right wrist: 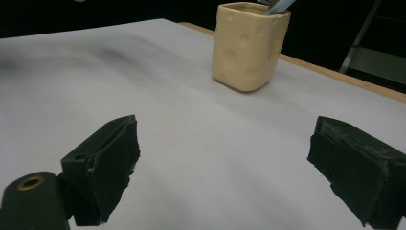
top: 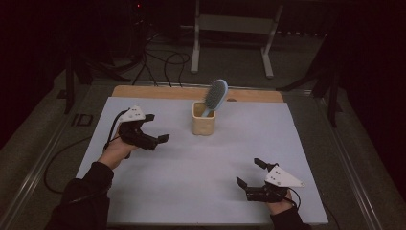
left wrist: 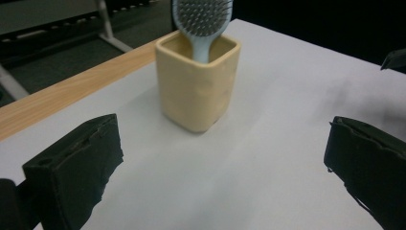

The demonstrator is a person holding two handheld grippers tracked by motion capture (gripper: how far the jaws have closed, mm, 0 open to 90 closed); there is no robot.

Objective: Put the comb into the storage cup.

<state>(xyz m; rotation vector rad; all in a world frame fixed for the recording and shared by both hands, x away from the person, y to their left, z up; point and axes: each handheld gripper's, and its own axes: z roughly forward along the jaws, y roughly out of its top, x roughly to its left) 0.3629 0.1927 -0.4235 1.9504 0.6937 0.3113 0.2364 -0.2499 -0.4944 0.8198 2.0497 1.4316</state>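
A cream square cup [top: 203,119] stands upright near the back middle of the white sheet [top: 201,163]. A light blue hairbrush [top: 215,97] stands in it, handle down, bristle head leaning right. The cup [left wrist: 197,85] with the brush [left wrist: 202,21] is straight ahead in the left gripper view. The cup [right wrist: 249,45] sits far ahead in the right gripper view. My left gripper [top: 157,128] is open, left of the cup, with nothing between its jaws. Near the front right, my right gripper [top: 250,172] is also open and holds nothing.
The sheet lies on a wooden table whose bare edge [top: 143,91] runs along the back. Beyond it are cables [top: 163,62] on the floor and a white frame [top: 234,28]. Metal rails flank the table.
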